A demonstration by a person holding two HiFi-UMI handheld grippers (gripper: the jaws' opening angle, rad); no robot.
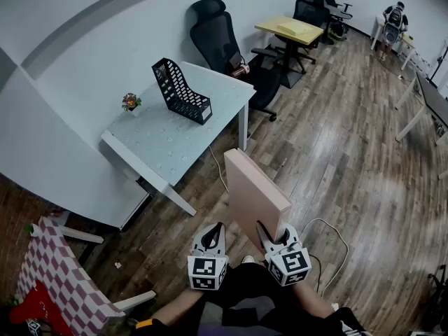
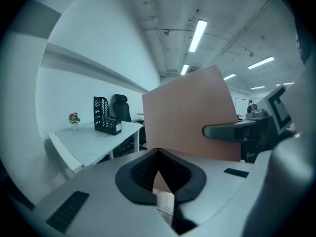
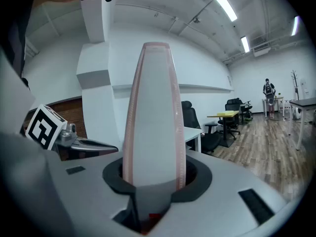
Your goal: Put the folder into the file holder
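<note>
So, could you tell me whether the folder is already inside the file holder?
No, the folder is clamped in the right gripper, apart from the file holder on the table.

My right hand-held gripper [image 1: 268,232] holds the pink folder [image 1: 250,187] upright by its lower edge; my left hand-held gripper [image 1: 217,229] sits just beside. Black file holder [image 1: 180,91] stands on the white surface [image 1: 168,149], well apart.

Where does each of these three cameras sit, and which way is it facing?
Head view: on the person's head, looking steeply down at the table and file holder; left gripper, right gripper and forearms show.
Left gripper view: on that gripper, along its shut, empty jaws toward the table.
Right gripper view: on that gripper, along jaws clamped on the folder.
Shared: all three show the folder.
</note>
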